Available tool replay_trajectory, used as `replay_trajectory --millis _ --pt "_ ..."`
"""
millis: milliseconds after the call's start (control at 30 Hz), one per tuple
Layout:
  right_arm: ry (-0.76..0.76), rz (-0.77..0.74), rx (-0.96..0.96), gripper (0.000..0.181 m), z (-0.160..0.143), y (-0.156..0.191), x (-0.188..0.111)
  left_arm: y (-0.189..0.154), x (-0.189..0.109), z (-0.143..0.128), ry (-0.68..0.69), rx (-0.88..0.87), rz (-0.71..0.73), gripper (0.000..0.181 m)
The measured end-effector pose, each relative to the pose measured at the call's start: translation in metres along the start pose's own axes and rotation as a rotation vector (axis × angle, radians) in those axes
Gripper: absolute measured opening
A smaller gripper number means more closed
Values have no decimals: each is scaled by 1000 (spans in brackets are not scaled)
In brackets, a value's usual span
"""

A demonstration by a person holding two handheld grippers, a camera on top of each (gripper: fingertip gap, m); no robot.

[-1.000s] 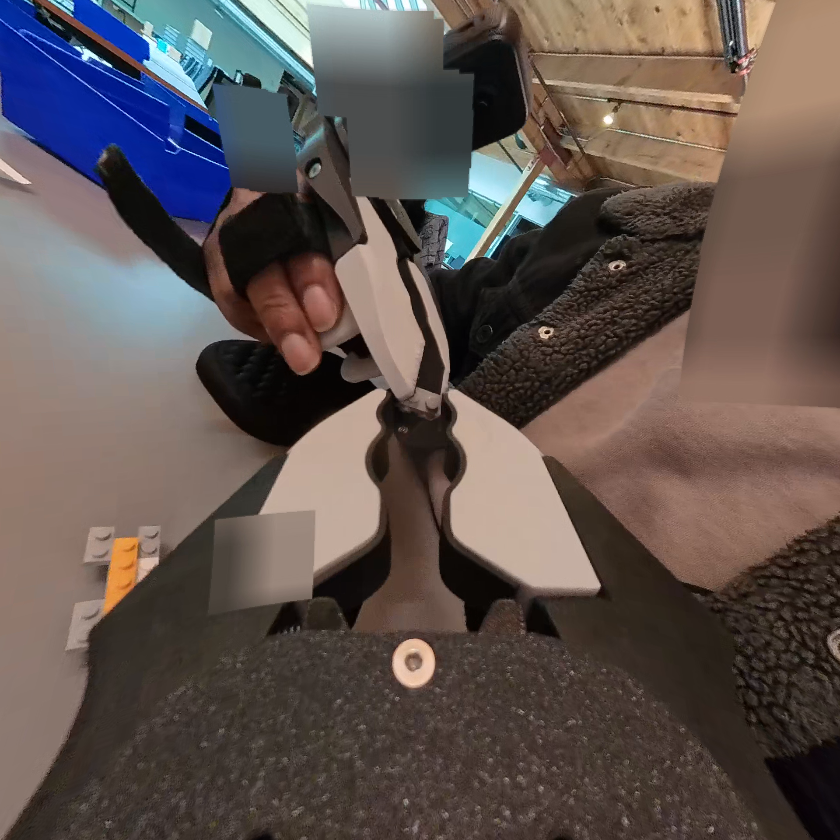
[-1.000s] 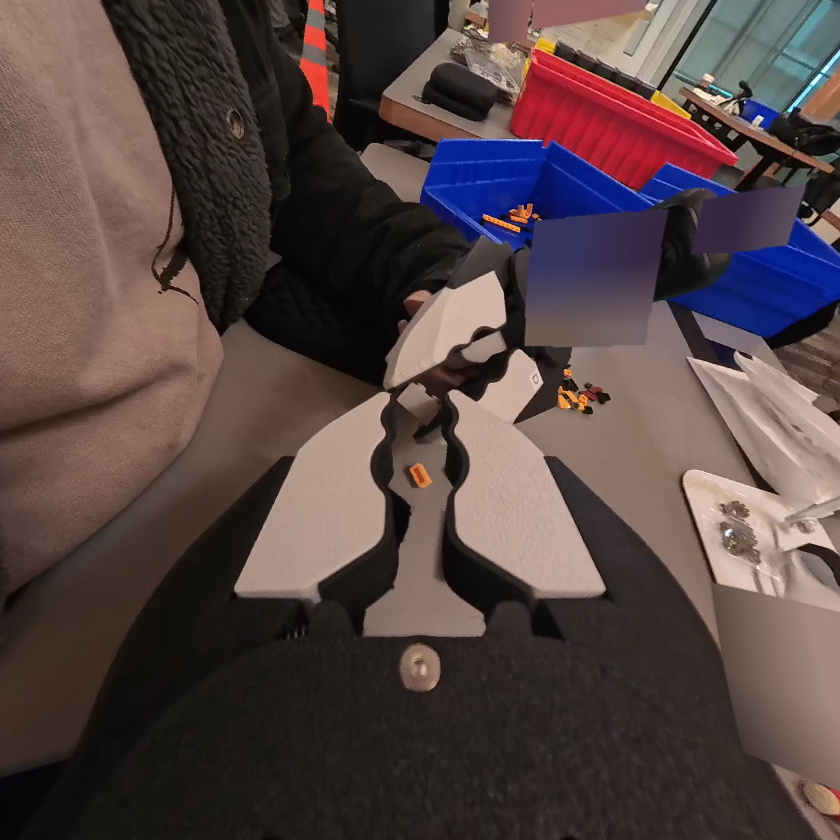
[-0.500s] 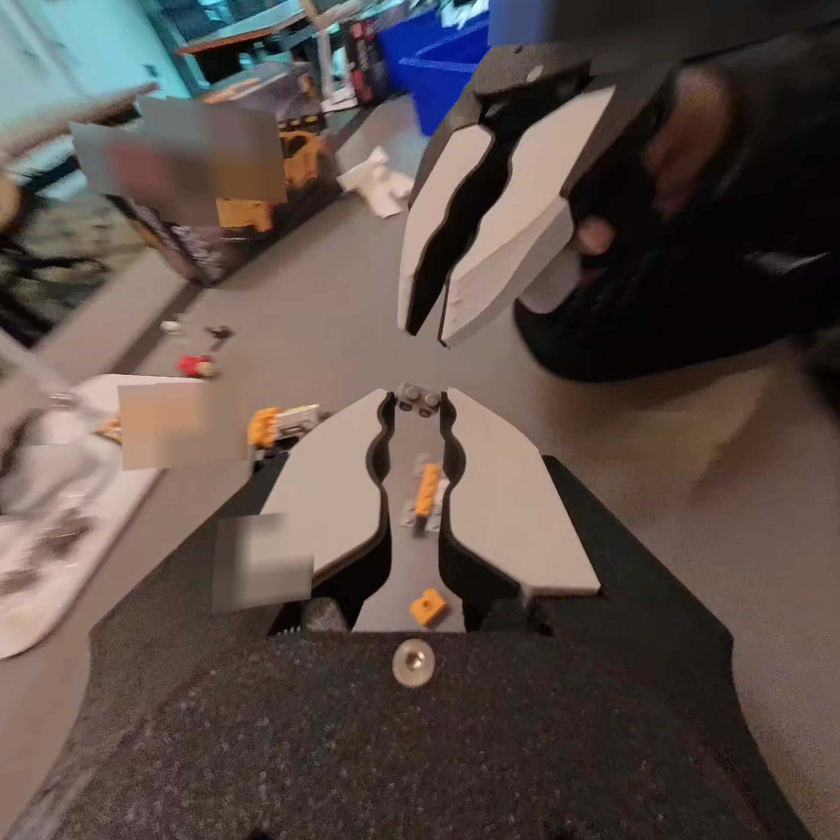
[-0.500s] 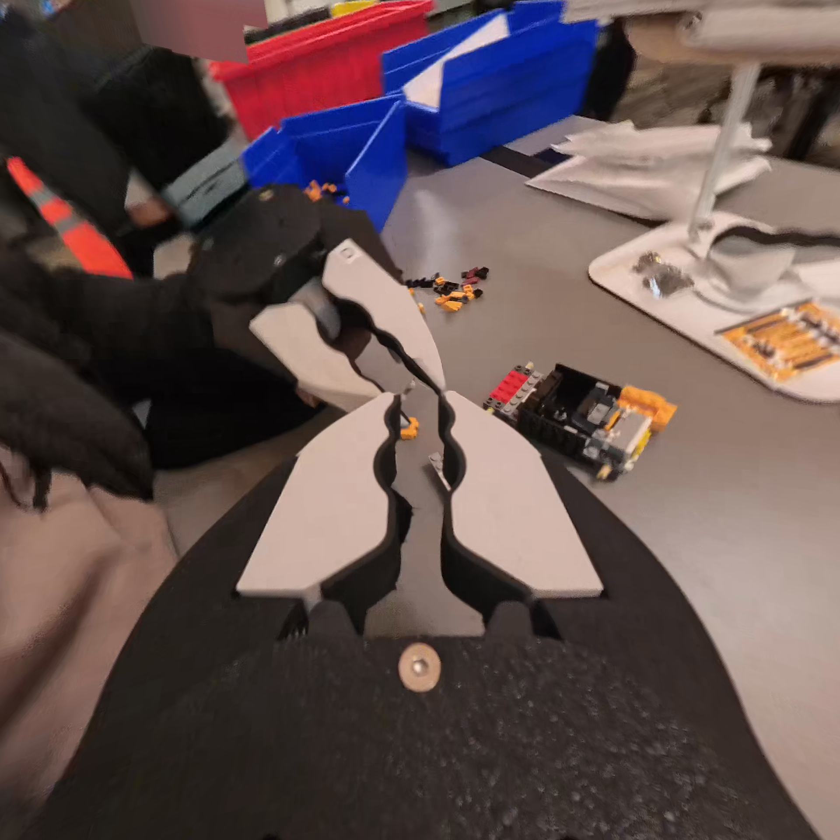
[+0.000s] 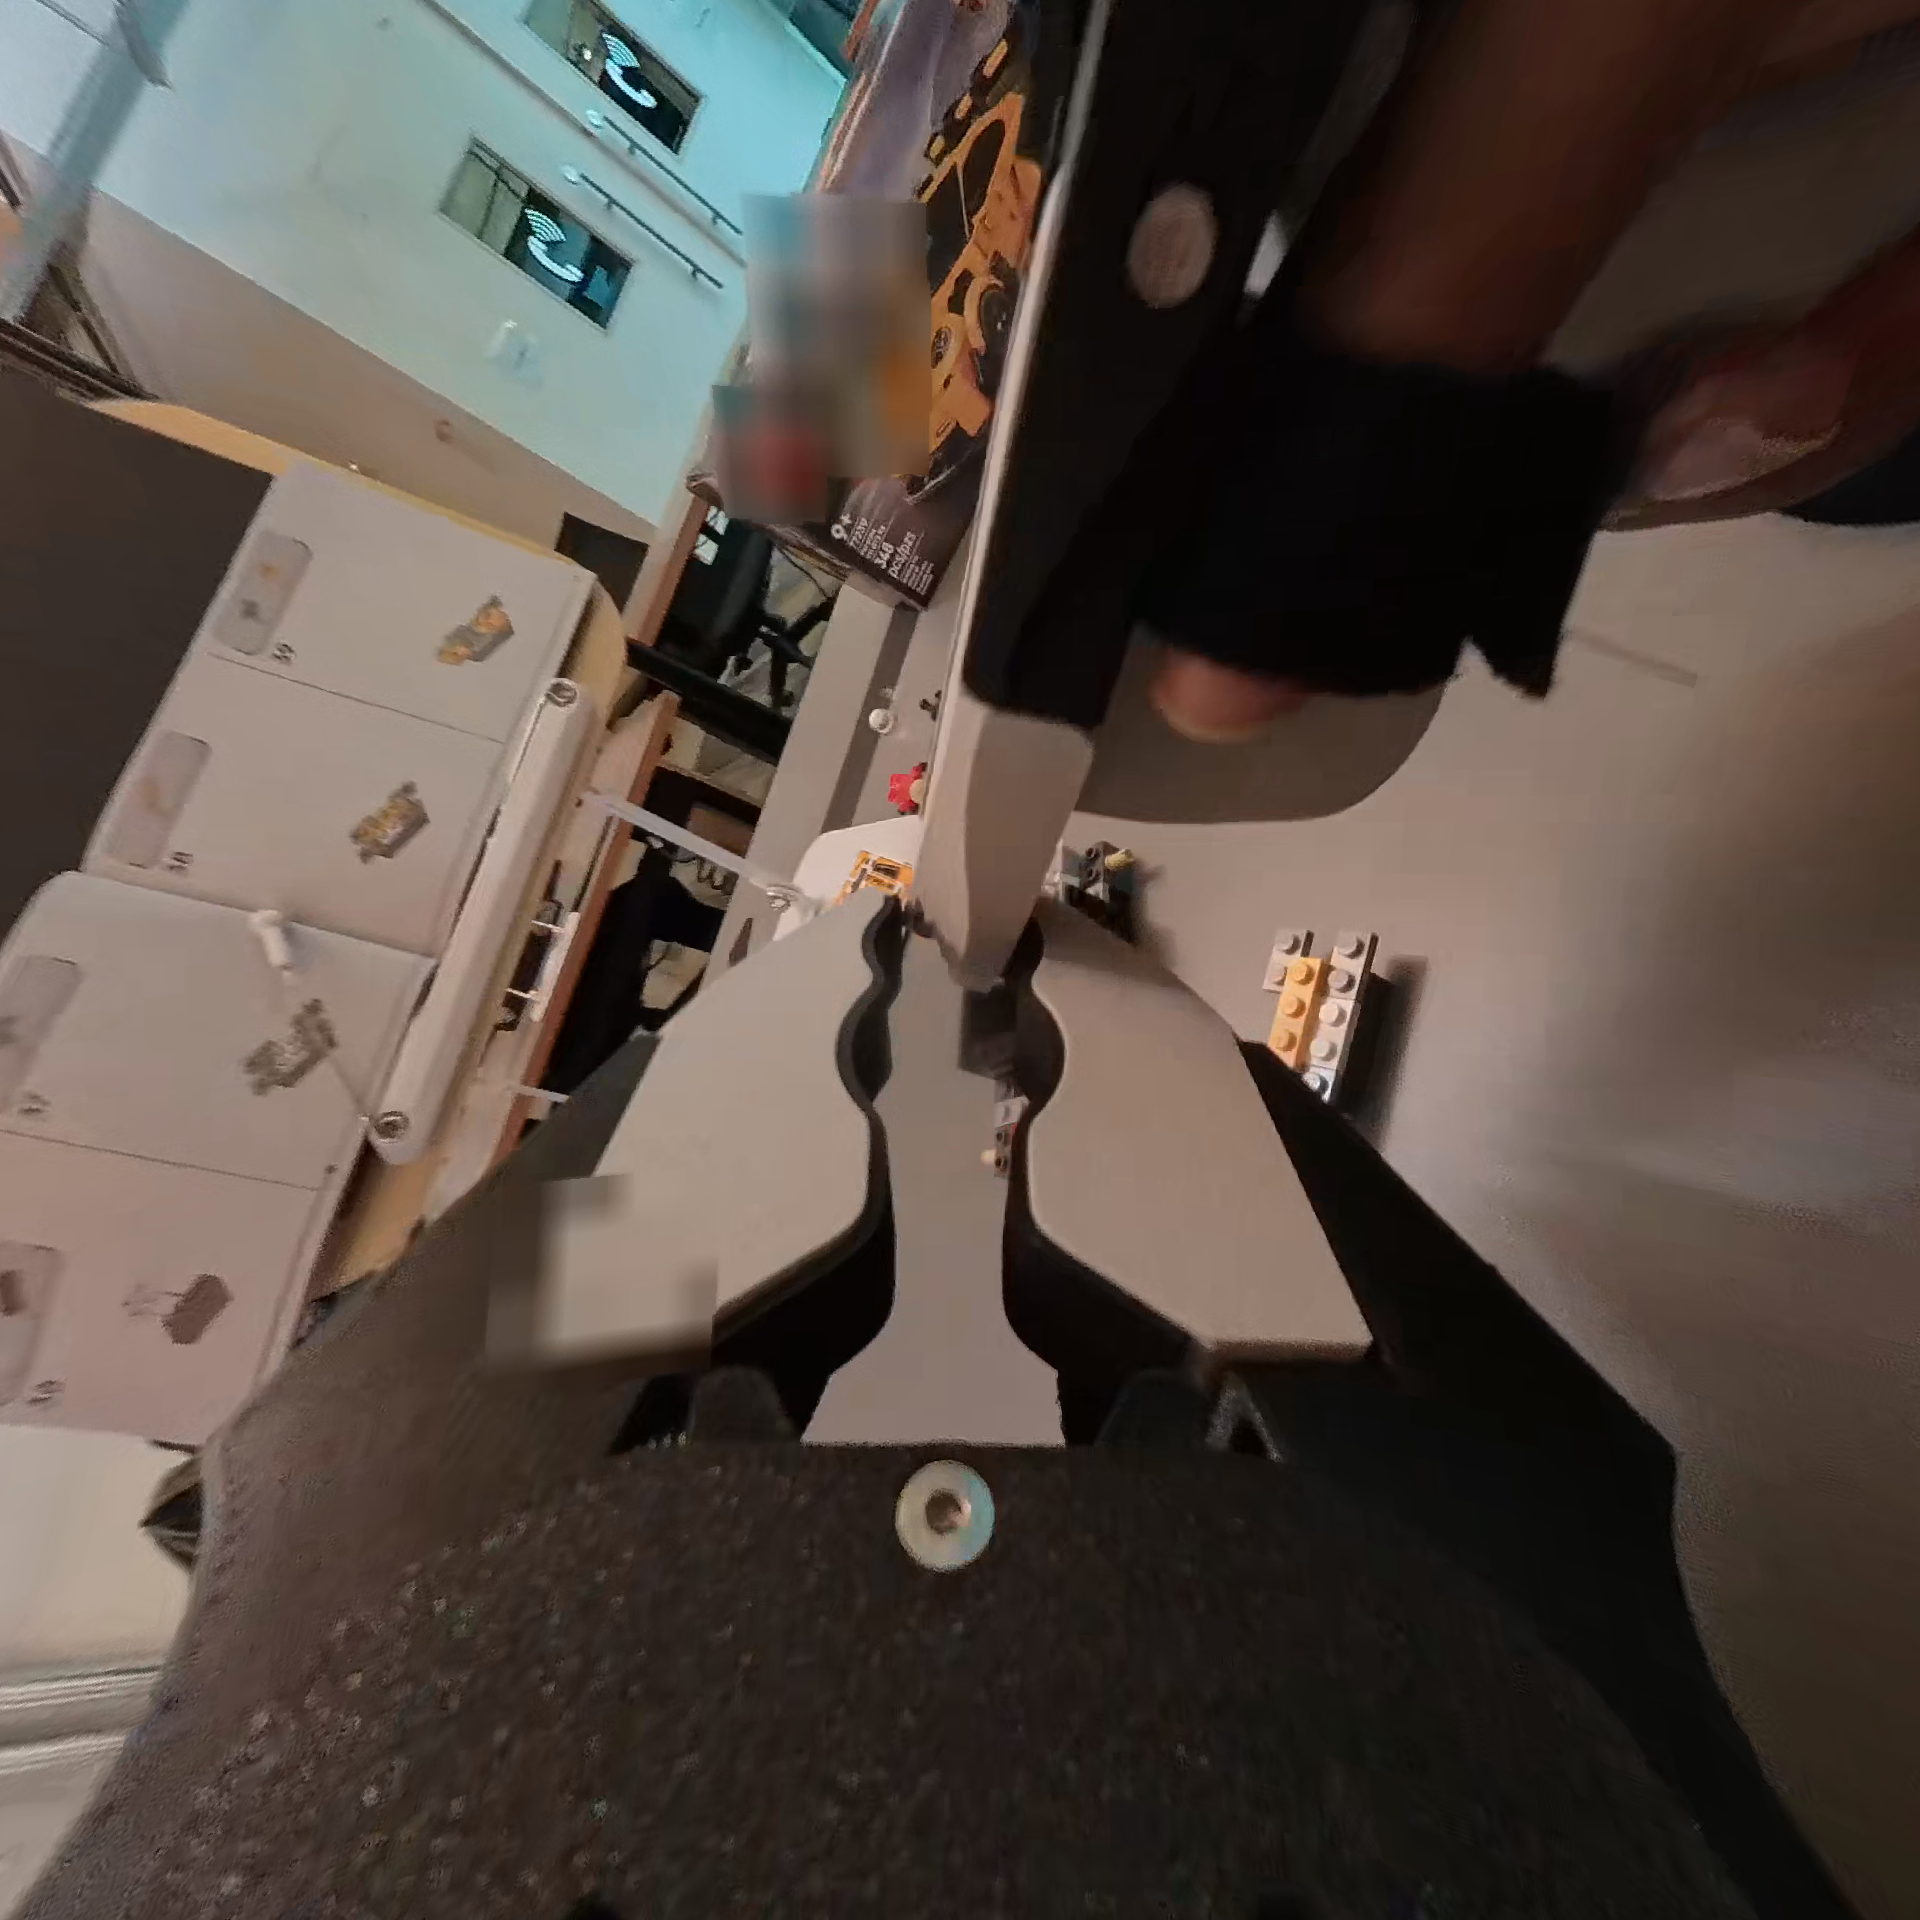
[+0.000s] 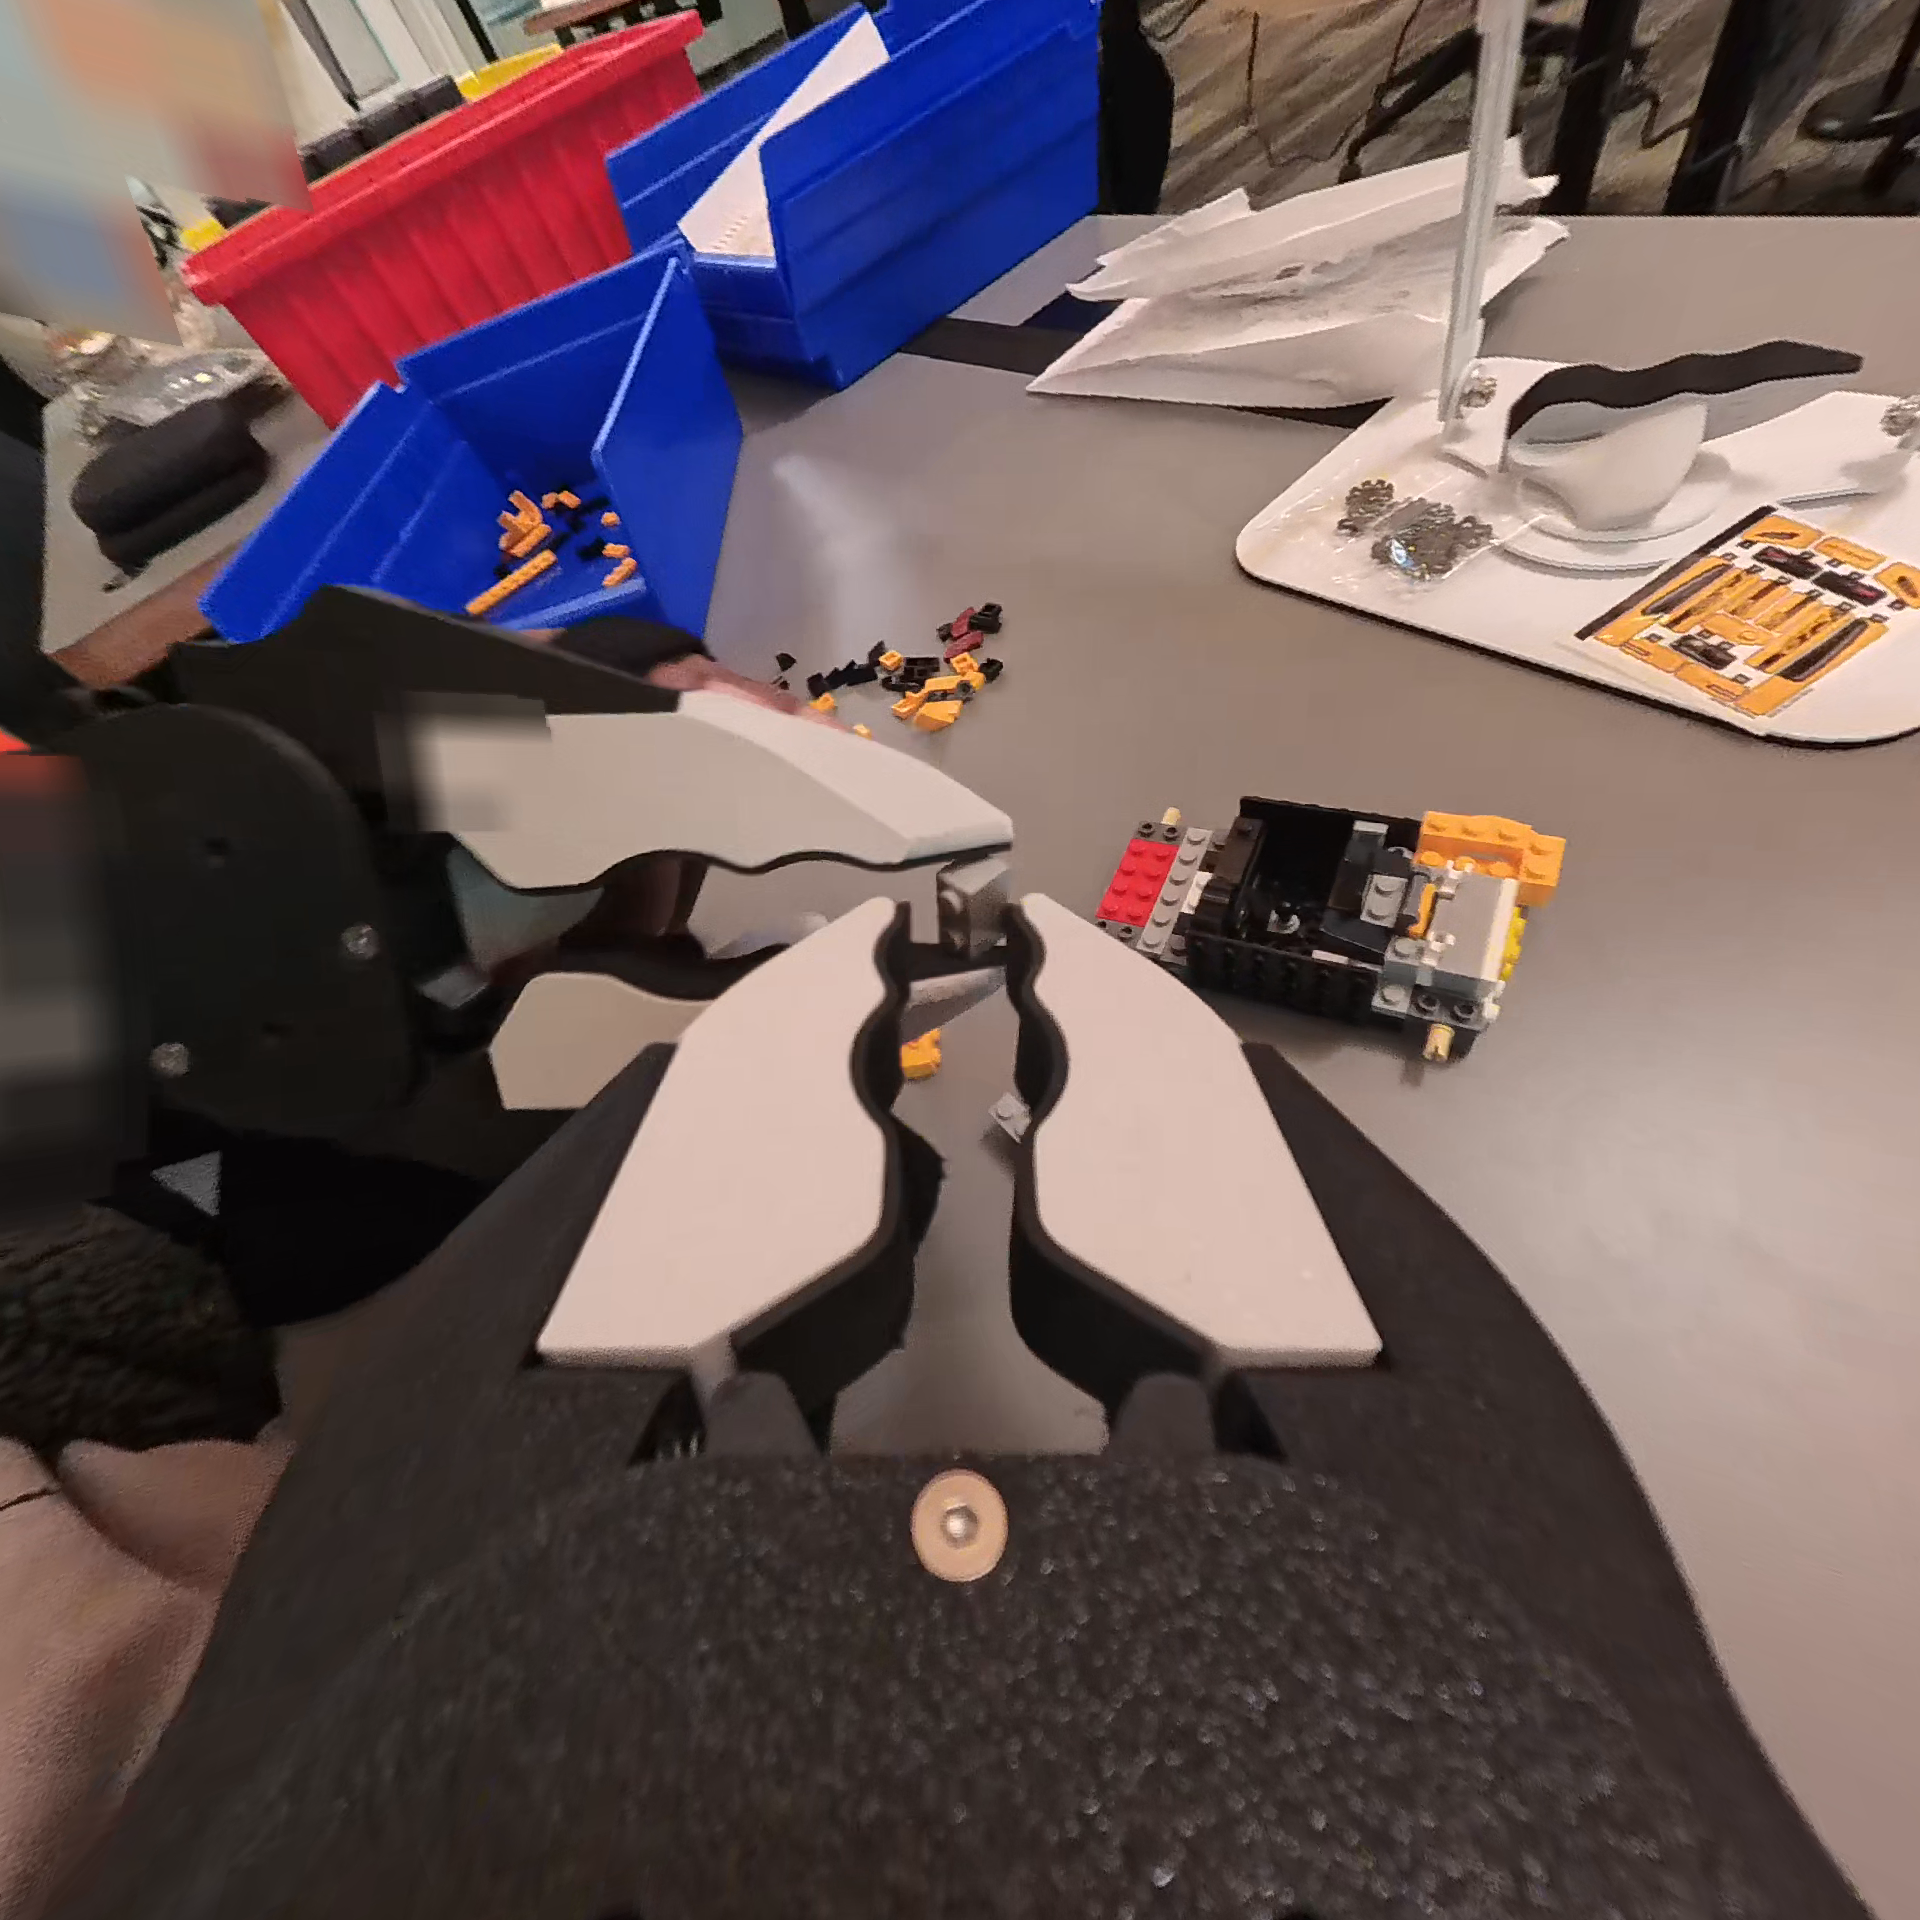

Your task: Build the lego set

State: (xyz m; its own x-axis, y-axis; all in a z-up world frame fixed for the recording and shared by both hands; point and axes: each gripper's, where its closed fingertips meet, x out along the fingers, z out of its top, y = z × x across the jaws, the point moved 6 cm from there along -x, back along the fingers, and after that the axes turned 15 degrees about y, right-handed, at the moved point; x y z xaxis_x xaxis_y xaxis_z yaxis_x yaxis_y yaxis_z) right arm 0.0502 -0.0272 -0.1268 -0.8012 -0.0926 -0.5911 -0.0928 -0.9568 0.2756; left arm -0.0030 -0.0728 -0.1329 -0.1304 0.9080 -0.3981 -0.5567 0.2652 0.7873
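My left gripper (image 5: 961, 930) is shut on a small grey lego piece (image 6: 964, 914) and holds it above the grey table. In the right wrist view the left gripper (image 6: 992, 906) reaches in from the left. My right gripper (image 6: 958, 920) has its jaws narrowly apart, one on each side of that piece. In the left wrist view the right gripper (image 5: 971, 961) comes down from above and hides most of the piece. A partly built black, red, grey and orange lego car (image 6: 1320, 914) sits on the table to the right.
A small grey and orange plate assembly (image 5: 1320, 1008) lies nearby. Loose pieces (image 6: 914, 675) lie behind the grippers, and an orange piece (image 6: 920, 1055) lies below them. Blue bins (image 6: 540, 499), a red bin (image 6: 436, 239) and a white tray (image 6: 1351, 582) with a sticker sheet stand at the back. The grippers are tip to tip, or close to it.
The two grippers were apart half a second ago and have come together. The left gripper has rolled over with the grey piece, and the right gripper's tips now straddle it.
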Motion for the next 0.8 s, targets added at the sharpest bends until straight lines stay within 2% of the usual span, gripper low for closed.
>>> replay_trajectory --millis 100,200,300,400,467,567,800 --pt "13 -25 -32 12 -2 -3 3 -3 1 0 17 38 24 19" --pt "94 23 -102 12 -6 -7 4 -9 7 -5 0 54 -58 24" --pt "230 130 -239 11 -13 -13 -1 -19 7 -7 -117 17 -265 31" --pt "355 247 -408 12 -21 -13 -8 -19 2 -6 -232 -127 -487 36" --pt "380 291 -524 12 -21 -11 -14 -20 -2 -4 -278 -176 -591 27" --pt "484 280 -660 12 -26 -13 -17 -20 -9 -1 -339 -211 -662 17" --pt "508 343 -728 11 -29 -4 -15 -26 -10 -1 -333 -194 -720 9"
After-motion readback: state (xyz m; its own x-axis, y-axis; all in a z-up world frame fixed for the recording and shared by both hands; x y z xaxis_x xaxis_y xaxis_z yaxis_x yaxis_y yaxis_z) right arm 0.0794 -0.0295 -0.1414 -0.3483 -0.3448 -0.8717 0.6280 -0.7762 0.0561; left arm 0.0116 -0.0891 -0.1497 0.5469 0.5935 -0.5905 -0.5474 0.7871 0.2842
